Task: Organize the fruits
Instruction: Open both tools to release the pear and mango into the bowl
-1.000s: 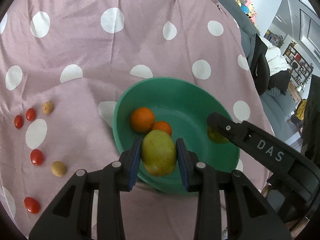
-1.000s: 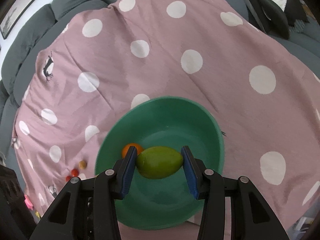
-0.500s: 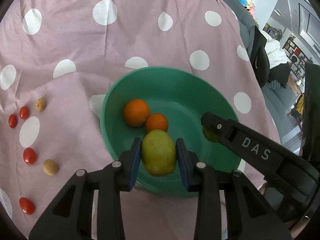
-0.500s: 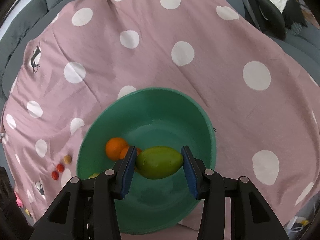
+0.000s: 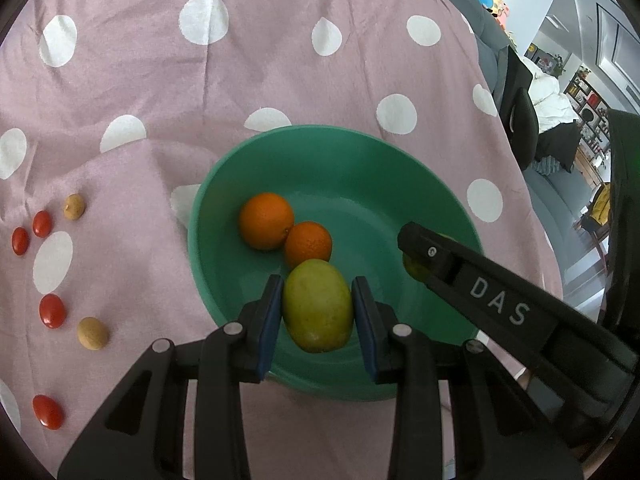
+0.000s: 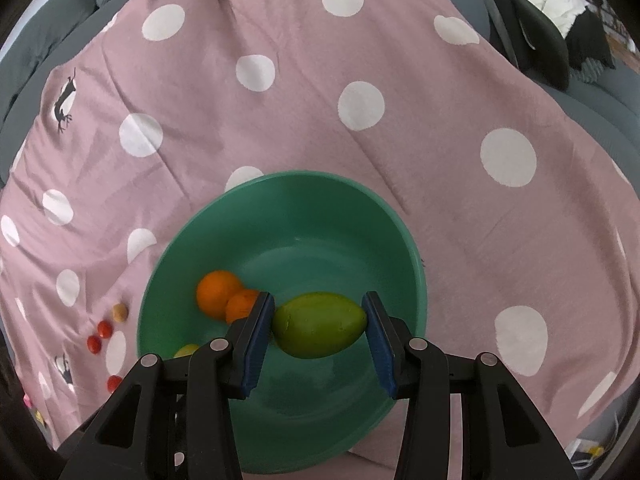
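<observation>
On the left of the spotted pink cloth (image 5: 280, 60), several small red fruits (image 5: 52, 311) and two tan ones (image 5: 92, 332) are seen lying loose, well apart from the green bowl (image 5: 224, 184); these are judged still to be sorted. Two oranges (image 5: 266, 221) are already resting in the bowl, touching each other. A yellow-green mango (image 5: 318, 306) is held between the pads of the left gripper (image 5: 316, 312), above the bowl's near side. Further right, a green mango (image 6: 320, 324) is clamped lengthwise by the right gripper (image 6: 318, 328), also over the bowl. Both grippers are tilted downward toward the bowl; release is judged the next step
</observation>
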`<move>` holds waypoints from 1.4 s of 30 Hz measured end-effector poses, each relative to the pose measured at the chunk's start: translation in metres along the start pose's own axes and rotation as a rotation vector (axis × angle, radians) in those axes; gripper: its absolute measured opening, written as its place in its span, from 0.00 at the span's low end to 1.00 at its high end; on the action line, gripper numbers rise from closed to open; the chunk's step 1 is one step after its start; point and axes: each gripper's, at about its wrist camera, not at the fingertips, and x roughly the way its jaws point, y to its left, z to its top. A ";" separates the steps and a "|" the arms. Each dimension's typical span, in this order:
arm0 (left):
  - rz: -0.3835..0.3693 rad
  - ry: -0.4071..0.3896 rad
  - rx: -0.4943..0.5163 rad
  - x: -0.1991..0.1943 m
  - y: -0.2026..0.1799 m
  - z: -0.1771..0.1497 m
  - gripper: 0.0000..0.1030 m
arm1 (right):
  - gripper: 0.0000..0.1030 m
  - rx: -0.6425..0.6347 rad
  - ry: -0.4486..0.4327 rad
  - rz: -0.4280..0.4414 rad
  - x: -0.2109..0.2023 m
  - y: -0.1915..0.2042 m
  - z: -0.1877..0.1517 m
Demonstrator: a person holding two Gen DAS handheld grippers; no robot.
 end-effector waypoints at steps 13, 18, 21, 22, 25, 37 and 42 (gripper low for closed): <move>-0.022 -0.004 -0.017 0.000 0.003 -0.001 0.34 | 0.46 -0.018 0.003 -0.029 0.001 0.004 -0.001; -0.026 -0.002 -0.017 -0.001 0.004 -0.001 0.34 | 0.46 -0.026 0.003 -0.040 0.003 0.005 -0.001; -0.026 -0.002 -0.018 -0.001 0.004 -0.001 0.34 | 0.46 -0.031 0.004 -0.044 0.003 0.006 -0.001; -0.026 -0.003 -0.019 -0.001 0.004 -0.002 0.34 | 0.46 -0.031 0.005 -0.044 0.003 0.005 -0.001; -0.024 -0.007 -0.017 -0.001 0.004 -0.002 0.34 | 0.46 -0.028 0.005 -0.044 0.003 0.006 -0.001; -0.109 -0.057 -0.052 -0.026 0.008 -0.002 0.60 | 0.53 0.004 -0.036 0.017 -0.009 0.000 0.000; -0.079 -0.112 -0.158 -0.059 0.045 -0.001 0.64 | 0.53 0.006 -0.057 0.050 -0.017 0.003 0.003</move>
